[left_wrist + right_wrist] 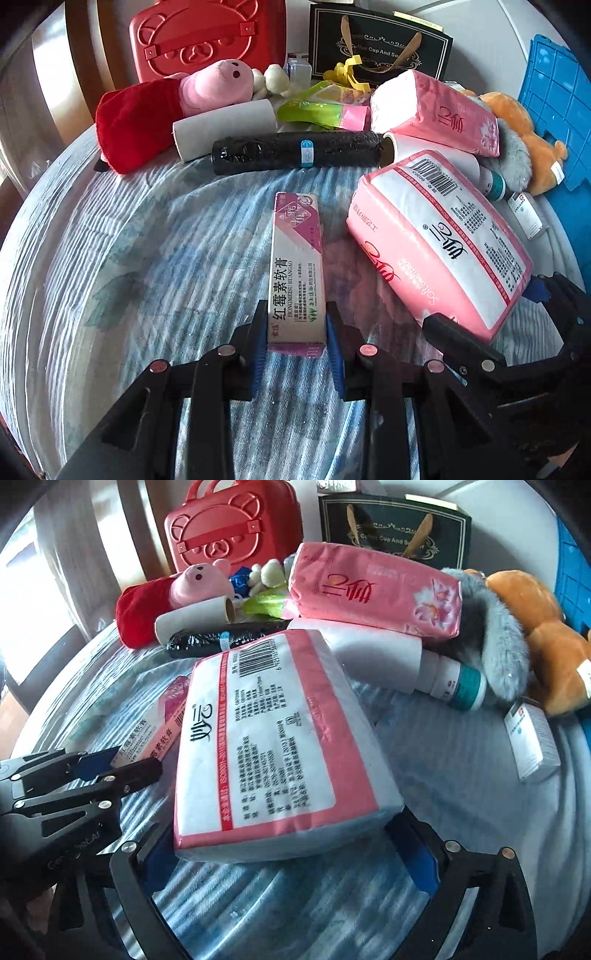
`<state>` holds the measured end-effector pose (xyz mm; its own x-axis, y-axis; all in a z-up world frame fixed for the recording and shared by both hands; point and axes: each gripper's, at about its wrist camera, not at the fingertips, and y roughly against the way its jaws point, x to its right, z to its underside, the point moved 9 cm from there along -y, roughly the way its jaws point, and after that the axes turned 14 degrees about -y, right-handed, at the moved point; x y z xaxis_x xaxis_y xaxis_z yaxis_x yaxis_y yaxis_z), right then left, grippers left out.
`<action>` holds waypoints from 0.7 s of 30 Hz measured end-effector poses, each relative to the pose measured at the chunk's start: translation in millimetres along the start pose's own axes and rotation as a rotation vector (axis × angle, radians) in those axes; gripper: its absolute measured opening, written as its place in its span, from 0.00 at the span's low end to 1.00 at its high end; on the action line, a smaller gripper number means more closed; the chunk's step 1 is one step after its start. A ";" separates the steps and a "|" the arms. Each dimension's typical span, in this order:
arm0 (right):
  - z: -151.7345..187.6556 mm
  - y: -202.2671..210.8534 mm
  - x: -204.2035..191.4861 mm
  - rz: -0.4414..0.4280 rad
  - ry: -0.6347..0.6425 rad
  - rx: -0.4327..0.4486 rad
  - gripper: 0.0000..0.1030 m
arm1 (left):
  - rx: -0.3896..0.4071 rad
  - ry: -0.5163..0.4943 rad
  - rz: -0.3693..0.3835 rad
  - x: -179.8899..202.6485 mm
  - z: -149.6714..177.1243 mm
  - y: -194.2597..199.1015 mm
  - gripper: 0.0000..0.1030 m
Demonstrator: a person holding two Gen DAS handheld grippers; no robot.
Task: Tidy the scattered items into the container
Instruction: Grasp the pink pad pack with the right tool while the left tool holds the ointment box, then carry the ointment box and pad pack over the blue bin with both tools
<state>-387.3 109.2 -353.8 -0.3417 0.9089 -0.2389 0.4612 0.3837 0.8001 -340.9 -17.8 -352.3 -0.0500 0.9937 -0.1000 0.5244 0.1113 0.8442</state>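
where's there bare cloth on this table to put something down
Bare striped cloth lies left of the ointment box, out to the table edge, below the black roll. Another patch lies between the tissue pack and small white box. The back is crowded with toys, rolls and packs.

pink-white tissue pack [280, 738] – blue striped cloth [177, 251] – red case [207, 37].

The left gripper [297, 332] points steeply down, its jaws nearly together and clamped on the near end of a long pink ointment box [295, 273] — blue pads pressed to both sides. The right gripper [284, 843] also tilts down, its jaws spread wide around the near end of a pink tissue pack [273, 738], which sits between them.
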 end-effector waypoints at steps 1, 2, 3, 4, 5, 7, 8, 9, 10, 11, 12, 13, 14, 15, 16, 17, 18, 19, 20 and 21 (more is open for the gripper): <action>0.3 0.8 -0.1 0.001 -0.005 0.005 0.91 | 0.004 0.001 -0.001 -0.3 -0.2 0.1 0.28; 0.4 1.3 0.0 0.003 -0.011 0.010 0.90 | 0.006 0.002 -0.002 -0.4 -2.0 -0.8 0.28; 0.5 2.2 -0.2 0.007 -0.015 0.014 0.88 | 0.006 0.004 0.001 -0.2 -2.3 -0.7 0.27; 0.4 4.2 -0.6 0.014 -0.021 0.022 0.87 | 0.003 0.006 0.005 2.5 -2.1 -1.0 0.27; 0.6 7.4 -1.2 0.020 -0.029 0.030 0.85 | 0.001 0.005 0.010 3.9 -1.4 0.6 0.27; 2.3 16.4 -3.4 0.024 -0.050 0.042 0.83 | 0.014 -0.004 0.007 3.8 0.7 3.6 0.27; 3.0 22.8 -5.1 0.022 -0.062 0.053 0.82 | 0.026 -0.014 0.003 3.6 -0.9 8.9 0.27; 3.1 29.3 -7.3 0.020 -0.073 0.064 0.82 | 0.037 -0.022 0.000 3.4 -2.7 14.6 0.27; 2.9 35.8 -9.5 0.021 -0.080 0.075 0.81 | 0.046 -0.024 0.002 2.9 -4.2 20.4 0.27; 2.0 43.1 -11.4 0.025 -0.086 0.089 0.81 | 0.059 -0.028 0.004 2.0 -6.4 26.9 0.27; 0.5 52.8 -13.3 0.031 -0.095 0.108 0.81 | 0.072 -0.036 0.001 -1.0 -9.9 33.3 0.27; -1.1 62.4 -15.3 0.035 -0.102 0.126 0.81 | 0.085 -0.043 -0.006 -3.4 -11.1 42.3 0.27; -3.1 72.3 -18.0 0.039 -0.109 0.145 0.81 | 0.102 -0.046 -0.006 -6.6 -11.6 53.4 0.27; -5.8 83.6 -21.4 0.048 -0.115 0.165 0.81 | 0.122 -0.050 -0.003 -8.8 -12.5 67.1 0.27; -8.0 95.2 -24.7 0.055 -0.120 0.184 0.81 | 0.140 -0.055 -0.004 -11.2 -14.5 77.7 0.27; -10.7 108.9 -29.1 0.062 -0.123 0.206 0.81 | 0.160 -0.061 -0.006 -14.2 -18.5 89.2 0.27; -13.0 122.0 -33.4 0.071 -0.124 0.228 0.81 | 0.182 -0.068 -0.007 -15.3 -22.1 103.2 0.27; -15.7 136.0 -37.7 0.080 -0.124 0.251 0.81 | 0.203 -0.076 -0.008 -16.6 -25.8 116.3 0.27; -17.5 149.5 -45.0 0.056 -0.088 0.253 0.81 | 0.228 -0.084 -0.006 -17.5 -29.8 131.1 0.27; -20.8 164.6 -51.1 0.054 -0.076 0.274 0.81 | 0.252 -0.090 -0.002 -19.3 -33.5 144.3 0.27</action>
<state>-311.0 122.5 -198.4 -0.2528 0.9351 -0.2485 0.6850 0.3544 0.6365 -292.8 -20.6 -210.9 0.0185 0.9874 -0.1571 0.7202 0.0959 0.6871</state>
